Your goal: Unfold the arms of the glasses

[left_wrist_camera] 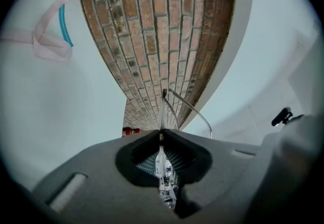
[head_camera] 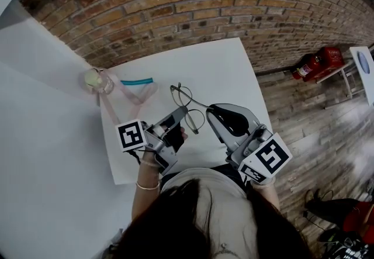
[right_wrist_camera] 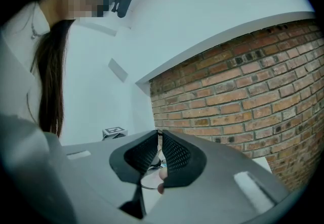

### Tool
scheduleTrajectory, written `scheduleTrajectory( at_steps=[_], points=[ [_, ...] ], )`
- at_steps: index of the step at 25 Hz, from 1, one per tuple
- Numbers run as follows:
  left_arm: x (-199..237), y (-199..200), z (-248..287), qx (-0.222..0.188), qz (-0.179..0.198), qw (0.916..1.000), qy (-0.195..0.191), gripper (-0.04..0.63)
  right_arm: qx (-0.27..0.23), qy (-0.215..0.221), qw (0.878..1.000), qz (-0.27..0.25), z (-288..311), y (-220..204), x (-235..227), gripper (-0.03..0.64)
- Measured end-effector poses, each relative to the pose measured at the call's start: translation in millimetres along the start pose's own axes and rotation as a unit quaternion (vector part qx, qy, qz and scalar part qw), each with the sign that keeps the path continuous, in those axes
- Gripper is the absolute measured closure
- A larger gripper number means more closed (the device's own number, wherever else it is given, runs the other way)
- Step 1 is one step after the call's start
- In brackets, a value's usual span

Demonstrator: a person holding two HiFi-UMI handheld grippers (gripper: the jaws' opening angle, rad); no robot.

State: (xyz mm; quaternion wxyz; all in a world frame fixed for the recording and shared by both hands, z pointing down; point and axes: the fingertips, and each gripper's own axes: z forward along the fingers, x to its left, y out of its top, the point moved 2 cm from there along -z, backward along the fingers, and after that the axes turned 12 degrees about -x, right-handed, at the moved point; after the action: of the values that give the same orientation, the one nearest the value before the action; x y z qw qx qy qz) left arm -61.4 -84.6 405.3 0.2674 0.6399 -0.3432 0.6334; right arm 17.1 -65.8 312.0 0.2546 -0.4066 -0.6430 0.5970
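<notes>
Thin wire-framed glasses [head_camera: 186,97] hang in the air over the white table [head_camera: 222,71], held between both grippers. My left gripper [head_camera: 184,112] is shut on the frame by the nearer lens. In the left gripper view its jaws [left_wrist_camera: 162,134] pinch a thin metal part, and the frame wire [left_wrist_camera: 165,104] rises beyond them. My right gripper [head_camera: 210,109] is shut on one arm of the glasses. In the right gripper view its closed pads [right_wrist_camera: 159,138] leave only a slit, and a lens rim [right_wrist_camera: 151,180] shows below it. How far the arms are folded is hidden.
A small clear bottle [head_camera: 96,80] with a pink strap and a teal strip [head_camera: 137,82] lie at the table's far left. A brick wall [head_camera: 193,0] runs behind. A red fire extinguisher [head_camera: 315,65] lies on the wooden floor to the right.
</notes>
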Motion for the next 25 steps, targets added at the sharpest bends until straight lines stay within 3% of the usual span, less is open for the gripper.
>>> scheduleTrajectory(
  at_steps=[25],
  points=[
    [3.6,-19.1,3.5,0.036,-0.005,0.9993,0.001,0.573,-0.018,-0.011,1.000,-0.014,1.5,18.3,-9.8,0.581]
  ],
)
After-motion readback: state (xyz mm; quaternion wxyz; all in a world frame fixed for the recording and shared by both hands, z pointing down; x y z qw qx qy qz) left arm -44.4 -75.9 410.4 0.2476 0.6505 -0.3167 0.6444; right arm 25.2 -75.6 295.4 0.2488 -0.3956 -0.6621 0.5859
